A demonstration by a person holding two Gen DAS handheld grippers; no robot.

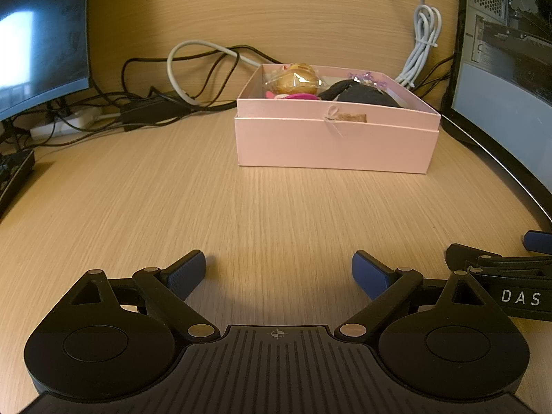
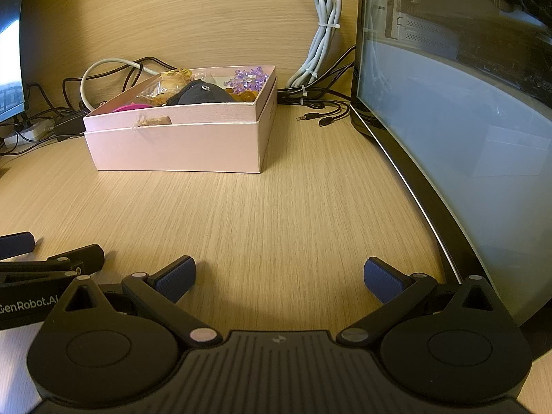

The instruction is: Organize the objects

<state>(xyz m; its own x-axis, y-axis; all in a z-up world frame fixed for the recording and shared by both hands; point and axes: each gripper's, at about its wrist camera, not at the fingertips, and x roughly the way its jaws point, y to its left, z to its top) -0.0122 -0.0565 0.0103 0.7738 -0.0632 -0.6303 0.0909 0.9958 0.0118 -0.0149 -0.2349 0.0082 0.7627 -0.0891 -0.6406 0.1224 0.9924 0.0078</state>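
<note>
Both grippers, left gripper [image 1: 278, 272] and right gripper [image 2: 279, 277], sat low over the bare bench [image 1: 241, 214], wide apart and holding nothing. Well ahead, the pink box [image 1: 336, 146] already held the things. The grippers were side by side, so they might bump. A reach could push the box into the cables [image 1: 203, 69].

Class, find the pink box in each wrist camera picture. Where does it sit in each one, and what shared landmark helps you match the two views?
Left wrist view: the pink box sits right of centre, in the upper half, ahead of the open left gripper.
Right wrist view: the pink box sits left of centre, ahead of the open right gripper.
Shared landmark: the bundled white cable against the back wall, right of the box.
</note>
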